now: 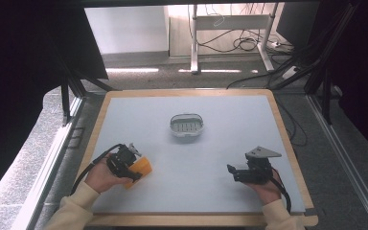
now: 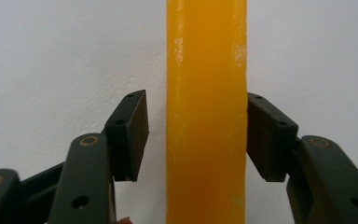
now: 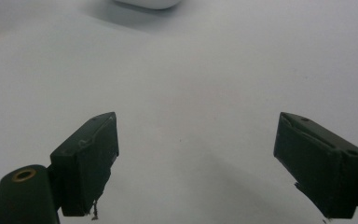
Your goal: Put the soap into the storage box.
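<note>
Dark curtains and black frame posts are seen around a wood-edged table (image 1: 287, 129) with a pale grey top, and a grey floor with loose cables lies beyond its far edge. On the table, slightly beyond its middle, a small oval white dish (image 1: 188, 125) with a slotted insert is placed, well apart from both hands.

At the near left, the left tool (image 1: 133, 168) is held in the person's left hand (image 1: 103, 176), and an orange block (image 1: 141, 169) is seen lying on the table right at its tip. In the left gripper view the orange block (image 2: 206, 112) is shown as a tall bar standing straight up between the two black jaws of the left tool (image 2: 197, 135). One pad is laid against the block's edge on one side, while a narrow strip of table is still visible between the other pad and the block. The jaws are therefore half spread around the block, and it is not yet pinched from both sides.

At the near right, the right tool (image 1: 231, 171) is held in the right hand (image 1: 267, 188), well apart from block and dish. In the right gripper view the right tool (image 3: 196, 163) is shown with jaws spread wide over bare table, nothing between them, and the dish's rim (image 3: 149, 3) is glimpsed at the top edge.
</note>
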